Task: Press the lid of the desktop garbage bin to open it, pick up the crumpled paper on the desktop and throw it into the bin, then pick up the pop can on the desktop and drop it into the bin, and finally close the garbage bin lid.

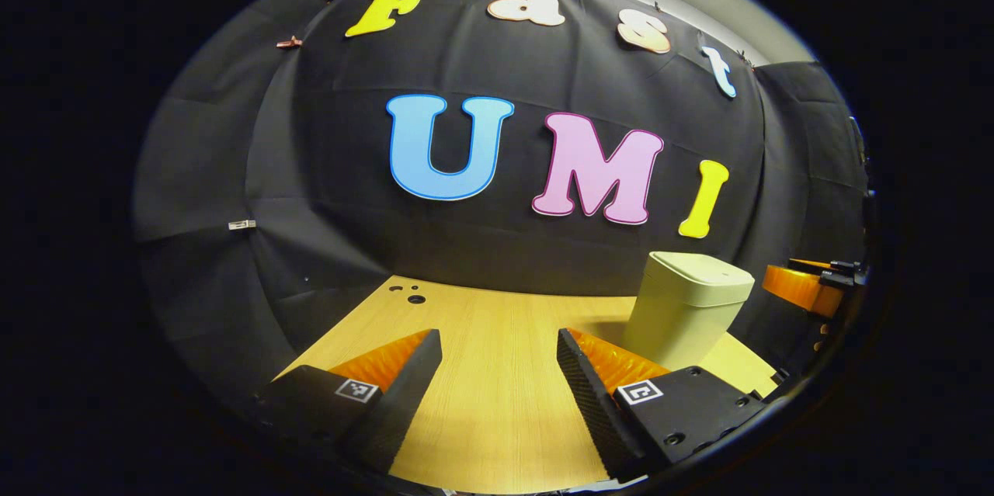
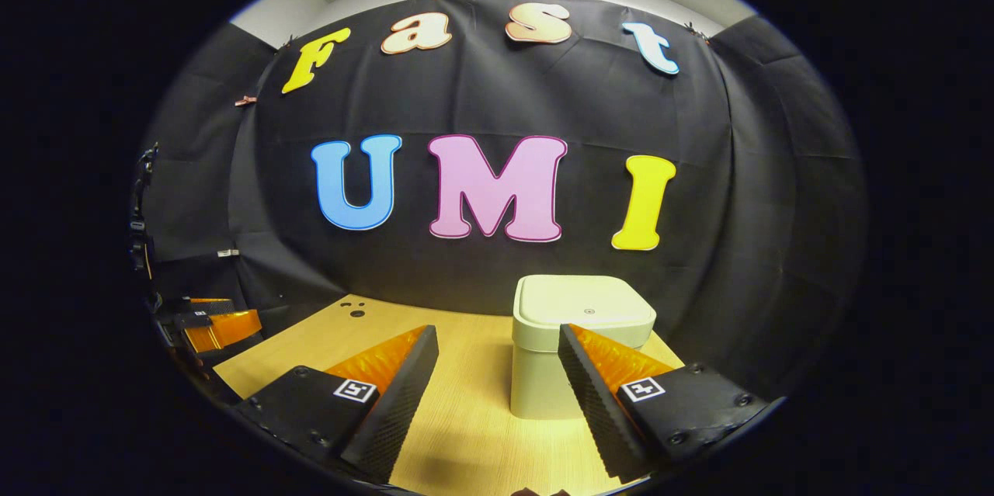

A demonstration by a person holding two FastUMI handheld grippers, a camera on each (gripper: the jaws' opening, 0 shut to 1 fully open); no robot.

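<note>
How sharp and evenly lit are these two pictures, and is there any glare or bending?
Left gripper view: sharp, fisheye bends the table edge, the bin leans, corners dim. Right gripper view: crisp too, soft sheen on the bin's lid, bin shadow falls on the wood, no harsh glare.

Pale cream-green garbage bin (image 2: 578, 341) with matching lid (image 2: 584, 302); light yellow wood-grain desktop (image 1: 497, 395).

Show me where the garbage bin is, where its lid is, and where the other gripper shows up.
garbage bin (image 2: 536, 379), right gripper view, on its front wall.
lid (image 2: 582, 302), right gripper view, on the flat closed top.
left gripper (image 2: 221, 327), right gripper view, at the far left edge, on its body.
</note>
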